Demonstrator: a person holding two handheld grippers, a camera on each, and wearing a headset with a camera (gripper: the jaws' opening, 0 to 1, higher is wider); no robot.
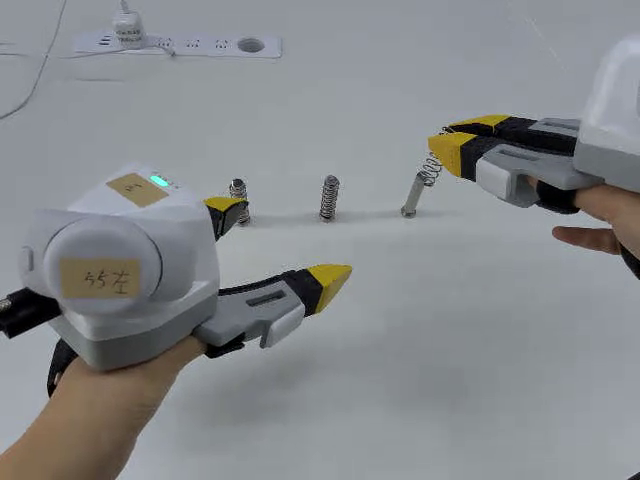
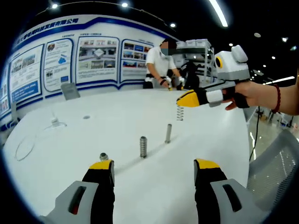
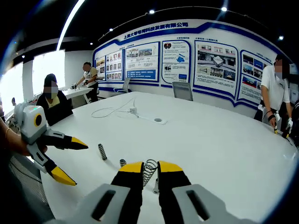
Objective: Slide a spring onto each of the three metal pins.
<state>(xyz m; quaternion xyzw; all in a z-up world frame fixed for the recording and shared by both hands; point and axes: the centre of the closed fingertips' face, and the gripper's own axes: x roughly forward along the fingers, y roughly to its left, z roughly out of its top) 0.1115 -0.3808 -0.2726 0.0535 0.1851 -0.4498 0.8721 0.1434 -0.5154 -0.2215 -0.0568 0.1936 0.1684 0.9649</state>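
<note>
Head view: the last spring (image 1: 431, 170) is pinched in the right tongs (image 1: 438, 142), at one o'clock of the bare pin (image 1: 412, 195); lowering is needed; the left tongs (image 1: 288, 240) are spread.

I look down on a white table (image 1: 480, 380); three metal pins stand on it in a row, the left pin (image 1: 238, 192) and middle pin (image 1: 329, 210) each sleeved in a spring (image 1: 329, 192), the right pin (image 1: 411, 200) beside them; a white power strip (image 1: 200, 45) and thin cable (image 1: 42, 62) lie at the far side
</note>
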